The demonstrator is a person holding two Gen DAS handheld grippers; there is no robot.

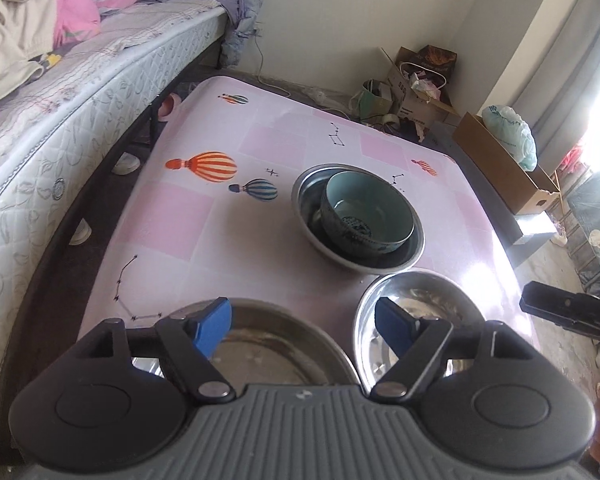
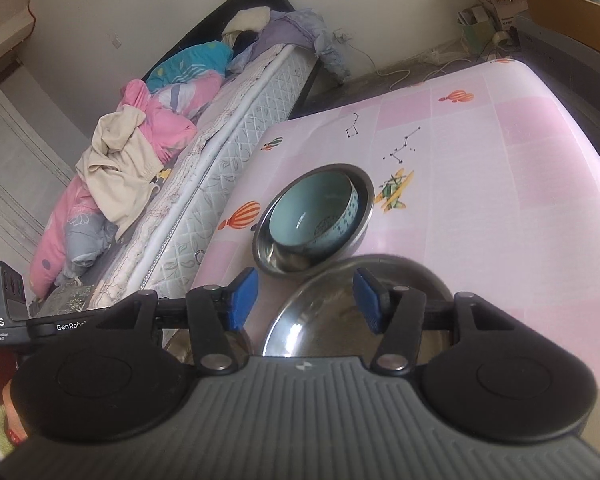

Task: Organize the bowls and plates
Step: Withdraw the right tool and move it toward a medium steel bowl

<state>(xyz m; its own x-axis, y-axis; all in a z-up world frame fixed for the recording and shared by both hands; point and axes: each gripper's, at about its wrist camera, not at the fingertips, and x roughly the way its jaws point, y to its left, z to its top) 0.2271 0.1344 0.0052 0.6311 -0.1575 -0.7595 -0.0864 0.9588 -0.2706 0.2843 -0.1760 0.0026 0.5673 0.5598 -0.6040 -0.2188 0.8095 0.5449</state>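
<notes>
Ceramic bowl [image 1: 366,212] in steel bowl [image 1: 414,240]: fragile, slick; we grip rim. Left gripper [image 1: 302,330], right gripper [image 2: 305,300] open, empty.

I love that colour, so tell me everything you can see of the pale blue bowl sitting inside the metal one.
The pale blue bowl looks ceramic: plain light blue inside, a dark patterned band outside. It appears empty and sits tilted, off to one side inside a wider steel bowl, leaning against its wall. That steel bowl stands on the pink table. Neither gripper touches it.
</notes>
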